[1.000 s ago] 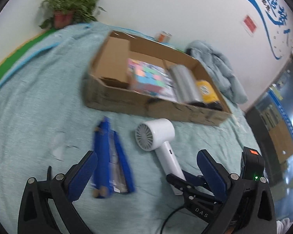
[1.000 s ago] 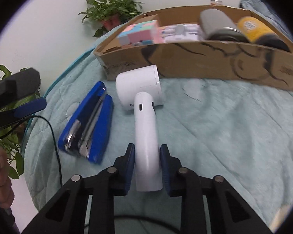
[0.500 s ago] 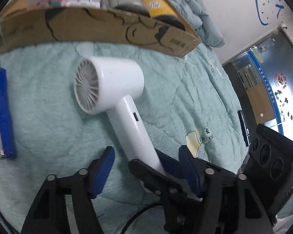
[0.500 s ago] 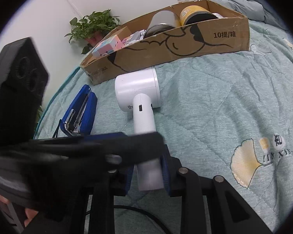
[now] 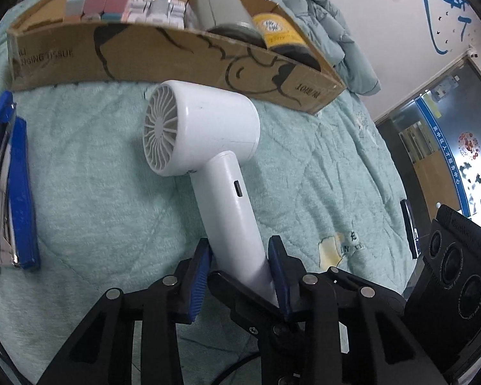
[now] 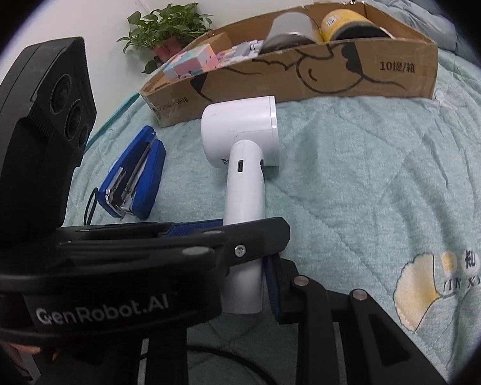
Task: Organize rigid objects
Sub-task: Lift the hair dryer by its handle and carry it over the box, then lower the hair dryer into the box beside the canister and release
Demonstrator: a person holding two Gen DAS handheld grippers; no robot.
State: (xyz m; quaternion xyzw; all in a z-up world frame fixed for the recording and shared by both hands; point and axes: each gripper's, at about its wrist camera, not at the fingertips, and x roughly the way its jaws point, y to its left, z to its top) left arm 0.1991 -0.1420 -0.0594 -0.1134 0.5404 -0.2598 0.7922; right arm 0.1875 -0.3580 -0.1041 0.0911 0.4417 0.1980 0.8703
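Hair dryer (image 5: 205, 134): lies on the bed quilt (image 5: 89, 192), just before the cardboard box (image 5: 163, 57).
Right tool (image 6: 256, 285): clamped on its handle.
Left tool (image 5: 240, 266): jaws closing around that handle.
Risk: your two tools crowd one handle; collision may twist it loose.
Stapler (image 6: 133, 176): beside it, apart.
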